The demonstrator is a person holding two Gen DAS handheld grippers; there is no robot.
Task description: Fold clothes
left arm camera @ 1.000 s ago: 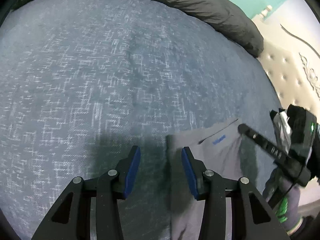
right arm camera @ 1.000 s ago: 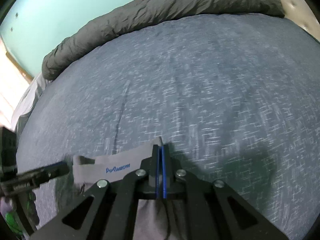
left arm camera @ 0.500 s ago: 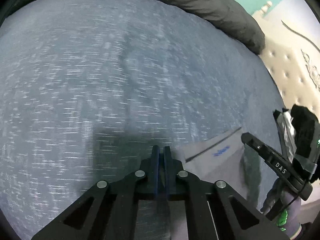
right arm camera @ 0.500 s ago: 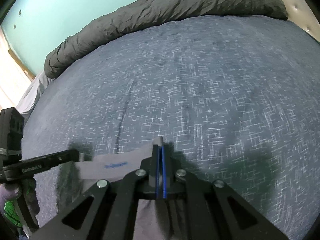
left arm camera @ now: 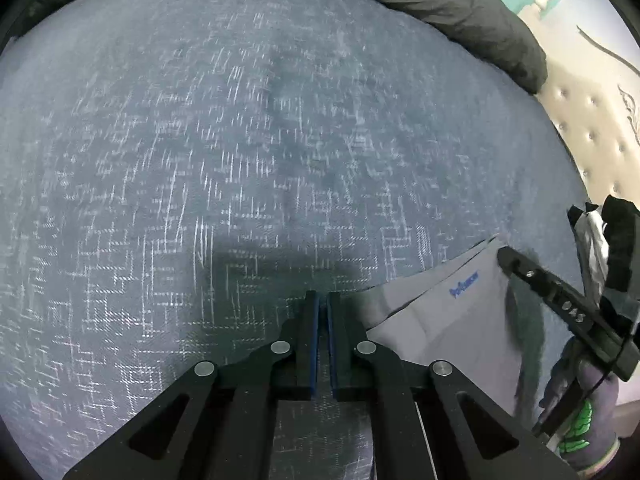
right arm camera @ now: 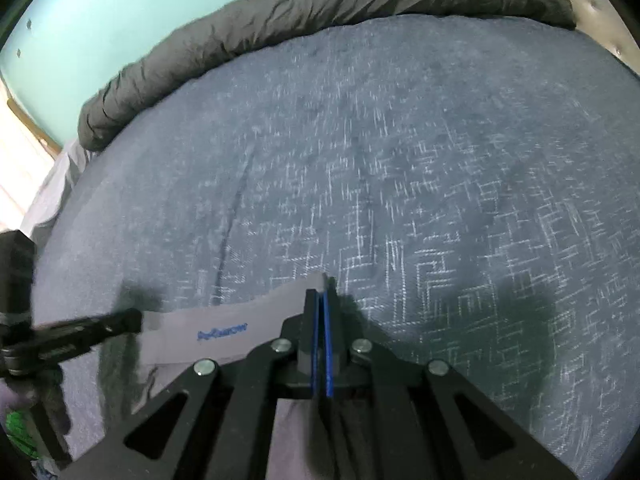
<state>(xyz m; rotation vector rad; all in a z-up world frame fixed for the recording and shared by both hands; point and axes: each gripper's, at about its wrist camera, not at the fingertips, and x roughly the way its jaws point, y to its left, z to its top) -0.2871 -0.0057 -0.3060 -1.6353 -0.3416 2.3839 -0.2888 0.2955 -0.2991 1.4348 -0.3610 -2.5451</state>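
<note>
The left gripper (left arm camera: 323, 300) is now sitting with its blue pads drawn almost together — a second ago they were standing wide apart over the bed, with the edge of the grey garment (left arm camera: 448, 320) lying between them, and they closed in the first half of that second. From its own camera I cannot quite tell whether cloth is caught in the thin gap; the garment's corner is lying just beside the right-hand finger, and the right wrist view is showing that gripper's tip touching the waistband's left end (right arm camera: 160, 322). So it is looking like a pinch on that corner, though I would call that a judgement.

The right gripper (right arm camera: 321, 300) is keeping clamped on the waistband's other corner, grey fabric poking out above its pads, unchanged over the second.

The garment is lying on the blue patterned bedspread (left arm camera: 240, 160), near the front edge, its band with the blue lettering (right arm camera: 222, 333) stretched between the two tools. A rumpled dark duvet (right arm camera: 320, 12) is bunched along the far side.

With both corners apparently taken, the person is getting ready to lift or spread the piece — the fold itself is not yet begun.
</note>
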